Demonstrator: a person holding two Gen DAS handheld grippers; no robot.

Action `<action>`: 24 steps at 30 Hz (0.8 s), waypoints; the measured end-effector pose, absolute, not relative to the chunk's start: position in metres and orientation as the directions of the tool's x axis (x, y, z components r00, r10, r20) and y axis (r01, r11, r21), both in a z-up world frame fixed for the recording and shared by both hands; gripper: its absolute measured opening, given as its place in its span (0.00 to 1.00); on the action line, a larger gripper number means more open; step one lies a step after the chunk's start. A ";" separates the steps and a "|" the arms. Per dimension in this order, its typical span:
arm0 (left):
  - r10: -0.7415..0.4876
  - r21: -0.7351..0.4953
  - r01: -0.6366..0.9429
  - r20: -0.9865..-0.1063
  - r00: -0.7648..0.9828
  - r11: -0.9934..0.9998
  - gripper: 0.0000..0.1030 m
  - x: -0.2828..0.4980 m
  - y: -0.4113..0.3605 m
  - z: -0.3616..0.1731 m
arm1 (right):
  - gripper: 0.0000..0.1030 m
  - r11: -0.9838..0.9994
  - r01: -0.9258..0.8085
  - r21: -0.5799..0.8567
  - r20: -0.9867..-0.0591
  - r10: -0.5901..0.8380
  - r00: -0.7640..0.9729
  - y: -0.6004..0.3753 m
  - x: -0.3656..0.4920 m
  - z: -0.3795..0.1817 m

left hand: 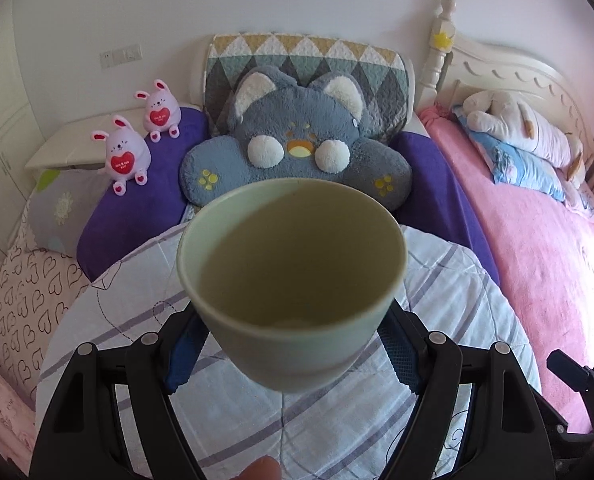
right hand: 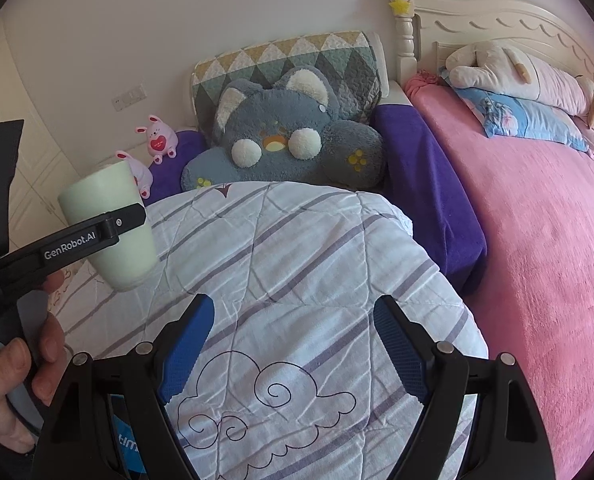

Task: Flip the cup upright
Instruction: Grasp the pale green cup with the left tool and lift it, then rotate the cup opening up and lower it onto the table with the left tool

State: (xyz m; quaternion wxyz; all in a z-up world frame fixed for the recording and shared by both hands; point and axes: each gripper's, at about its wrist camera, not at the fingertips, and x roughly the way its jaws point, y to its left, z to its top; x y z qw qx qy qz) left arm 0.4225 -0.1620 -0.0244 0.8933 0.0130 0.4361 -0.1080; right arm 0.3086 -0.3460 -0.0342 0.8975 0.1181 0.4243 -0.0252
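The pale green cup (left hand: 293, 280) is held in the air with its long axis nearly upright, a little tilted. Its open mouth is on top and leans toward the left wrist camera, so the inside is seen; its base points down. In the right wrist view the cup (right hand: 109, 224) hangs above the striped quilt (right hand: 297, 280), not touching it.

The left gripper (left hand: 293, 344) is closed on the lower part of the cup, one blue pad (left hand: 185, 356) on each side of it. A hand (right hand: 13, 376) holds this gripper's handle.

The right gripper (right hand: 293, 352) is wide open and holds nothing; the cup is up and to its left, well apart.

Ahead of both grippers are a grey plush cushion (left hand: 297, 136), two small bunny toys (left hand: 125, 152), a purple sheet (right hand: 429, 184), and to the right a pink blanket (right hand: 537, 240) below a cream headboard (right hand: 497, 20).
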 end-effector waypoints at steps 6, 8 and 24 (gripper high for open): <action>-0.143 -0.031 0.202 -0.813 0.565 0.979 0.77 0.424 -0.168 -0.038 | 0.81 0.970 0.150 0.191 -0.770 0.054 0.635 -0.347 0.308 -0.035; -0.127 -0.018 0.199 -0.827 0.548 0.980 0.77 0.425 -0.170 -0.045 | 0.81 0.969 0.151 0.195 -0.770 0.056 0.636 -0.348 0.308 -0.035; -0.086 0.035 0.223 -0.857 0.508 0.974 0.78 0.401 -0.171 -0.046 | 0.81 0.967 0.152 0.203 -0.759 0.057 0.648 -0.346 0.297 -0.031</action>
